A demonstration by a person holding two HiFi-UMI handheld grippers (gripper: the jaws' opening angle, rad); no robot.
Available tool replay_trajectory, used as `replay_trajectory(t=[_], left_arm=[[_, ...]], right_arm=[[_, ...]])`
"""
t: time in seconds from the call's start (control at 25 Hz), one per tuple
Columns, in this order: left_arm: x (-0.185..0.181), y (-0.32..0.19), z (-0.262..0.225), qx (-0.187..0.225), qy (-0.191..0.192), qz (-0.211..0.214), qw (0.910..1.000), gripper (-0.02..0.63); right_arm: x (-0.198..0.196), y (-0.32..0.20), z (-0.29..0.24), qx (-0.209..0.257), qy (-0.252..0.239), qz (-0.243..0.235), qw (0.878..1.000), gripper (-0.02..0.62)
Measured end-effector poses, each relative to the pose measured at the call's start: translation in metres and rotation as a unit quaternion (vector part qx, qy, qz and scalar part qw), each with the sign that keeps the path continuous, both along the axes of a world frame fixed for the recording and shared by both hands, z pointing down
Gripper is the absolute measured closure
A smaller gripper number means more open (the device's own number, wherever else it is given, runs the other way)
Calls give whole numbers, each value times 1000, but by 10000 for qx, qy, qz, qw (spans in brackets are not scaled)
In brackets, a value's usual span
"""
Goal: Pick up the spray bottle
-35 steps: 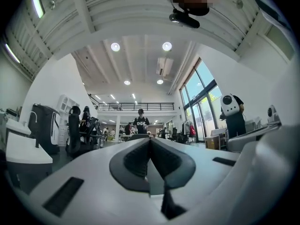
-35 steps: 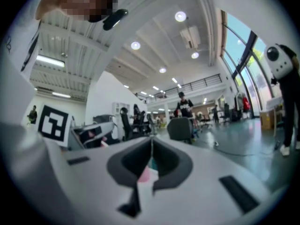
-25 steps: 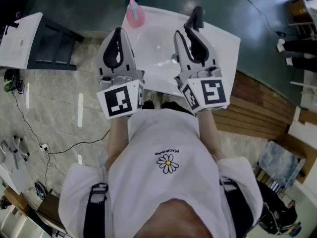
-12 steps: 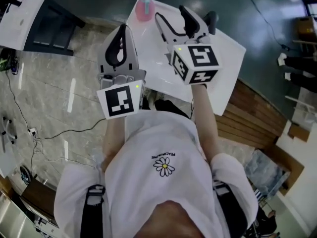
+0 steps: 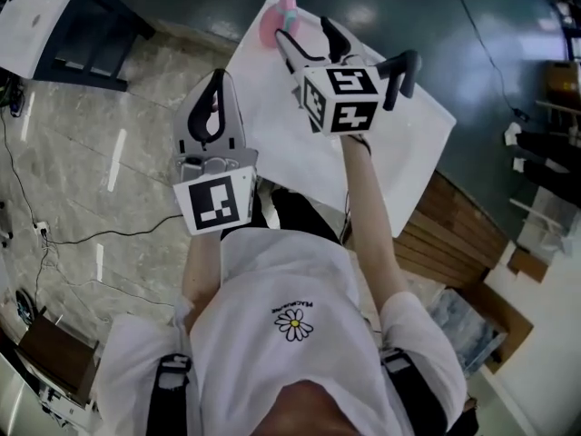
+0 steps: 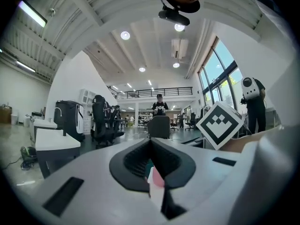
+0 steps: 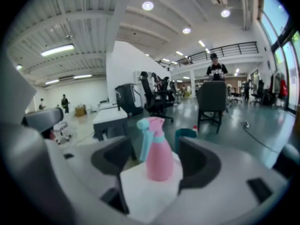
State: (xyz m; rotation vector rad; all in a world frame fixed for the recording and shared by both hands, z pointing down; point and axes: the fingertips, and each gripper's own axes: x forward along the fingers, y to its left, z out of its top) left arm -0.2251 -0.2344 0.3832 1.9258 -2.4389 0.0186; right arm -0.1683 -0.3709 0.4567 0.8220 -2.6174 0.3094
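A pink spray bottle (image 5: 275, 25) with a teal trigger head stands upright on the far corner of the white table (image 5: 272, 134). My right gripper (image 5: 304, 29) reaches out over the table toward it. Its jaws have just been opening and stand wide, and nothing is pressed between them. In the right gripper view the spray bottle (image 7: 158, 157) stands framed by the open right gripper (image 7: 156, 150), a little beyond its tips. My left gripper (image 5: 216, 78) hangs back at the table's near left edge, shut and empty. Through the hollow of the shut left gripper (image 6: 151, 142) a sliver of the bottle (image 6: 157, 178) shows.
A second white table on dark legs (image 5: 41, 7) stands at the far left. Wooden boards (image 5: 454, 234) lie to the right of the table and cables (image 5: 118, 234) trail over the stone floor. A teal bin (image 7: 187, 135) and an office chair (image 7: 213, 100) stand beyond the bottle.
My right gripper has moved forward across the table toward the bottle, and its jaws have gone from nearly shut to wide open. The left gripper has dropped a little and stayed shut.
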Motion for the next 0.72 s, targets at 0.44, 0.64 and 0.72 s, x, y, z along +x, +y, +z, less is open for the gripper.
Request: replay_trajectory(t=[0.44, 0.64, 0.72], left_arm=[[-35, 4, 46, -477, -101, -101, 9988, 586], [-49, 9, 58, -602, -175, -181, 9979, 586], [-54, 11, 62, -634, -81, -221, 9977, 586]], right_arm=[[-38, -26, 71, -429, 342, 159, 9984, 273], [-45, -32, 90, -463, 472, 238, 9975, 272], [-44, -34, 102, -537, 595, 280, 9964, 272]])
